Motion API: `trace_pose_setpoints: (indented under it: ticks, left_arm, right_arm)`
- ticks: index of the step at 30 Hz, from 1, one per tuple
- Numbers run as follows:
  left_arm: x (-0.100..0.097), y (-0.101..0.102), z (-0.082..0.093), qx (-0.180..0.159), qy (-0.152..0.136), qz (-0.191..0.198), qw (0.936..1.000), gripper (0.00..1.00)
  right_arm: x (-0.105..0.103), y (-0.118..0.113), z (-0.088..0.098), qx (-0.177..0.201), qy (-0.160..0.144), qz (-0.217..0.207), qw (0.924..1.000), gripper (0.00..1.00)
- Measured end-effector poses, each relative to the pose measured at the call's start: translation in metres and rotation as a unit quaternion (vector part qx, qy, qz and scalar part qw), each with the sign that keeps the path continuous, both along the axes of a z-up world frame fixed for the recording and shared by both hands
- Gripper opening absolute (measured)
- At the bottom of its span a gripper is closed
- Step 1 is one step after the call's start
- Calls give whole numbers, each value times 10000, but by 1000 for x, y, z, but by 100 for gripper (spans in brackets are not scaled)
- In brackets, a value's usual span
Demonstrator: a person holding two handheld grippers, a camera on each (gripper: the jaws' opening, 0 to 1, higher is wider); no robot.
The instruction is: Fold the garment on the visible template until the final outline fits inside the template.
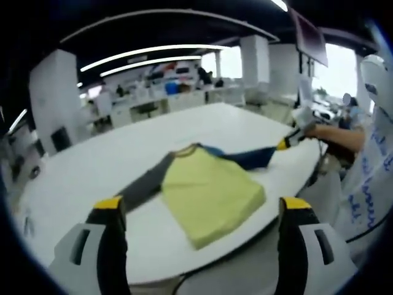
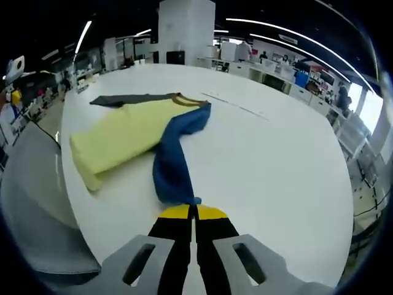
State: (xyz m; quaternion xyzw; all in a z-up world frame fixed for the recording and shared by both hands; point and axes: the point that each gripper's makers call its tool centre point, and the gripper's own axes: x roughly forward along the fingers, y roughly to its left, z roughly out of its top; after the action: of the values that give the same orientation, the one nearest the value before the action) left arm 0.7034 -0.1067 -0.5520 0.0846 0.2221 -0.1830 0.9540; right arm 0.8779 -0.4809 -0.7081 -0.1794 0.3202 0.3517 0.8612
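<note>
A long-sleeved garment lies on the white table [image 1: 92, 166]. Its yellow body [image 1: 209, 193] is folded into a rough rectangle near the table's front edge, also in the right gripper view [image 2: 123, 138]. A grey sleeve [image 1: 144, 184] [image 2: 126, 98] runs out to one side and a blue sleeve [image 1: 249, 158] [image 2: 172, 160] to the other. My left gripper [image 1: 202, 208] hovers open and wide in front of the yellow body, holding nothing. My right gripper [image 2: 193, 212] is shut on the blue sleeve's cuff; in the left gripper view it [image 1: 290, 141] shows at the sleeve's end.
A person in white clothes [image 1: 368, 178] stands at the table's right, a forearm [image 1: 334, 135] reaching to the right gripper. The curved table edge [image 2: 73, 203] runs close to the garment, with a grey surface [image 2: 34, 203] below it. Desks and a pillar [image 2: 187, 27] stand far behind.
</note>
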Motion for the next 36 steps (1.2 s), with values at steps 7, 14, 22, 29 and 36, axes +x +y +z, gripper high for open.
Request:
trace_pose_setpoints:
  ticks: [7, 14, 22, 29, 36]
  left_arm:
    - [-1, -6, 2, 106, 8, 57, 9999, 99]
    - [-2, -12, 5, 153, 27, 17, 9999, 99]
    - [-4, -8, 17, 254, -50, 86, 9996, 99]
    - [-6, -5, 19, 278, -43, 204, 9994, 99]
    - [-8, -5, 18, 289, -46, 237, 9993, 99]
  right_arm:
    - [21, -22, 3, -147, -66, 37, 9999, 2]
    - [33, -33, 0, -154, -49, 125, 9998, 2]
    - [49, -58, -3, -284, -32, 53, 9996, 2]
    - [65, -86, -7, -514, 33, -39, 9987, 2]
    - [79, -110, -11, -734, 117, -264, 9969, 2]
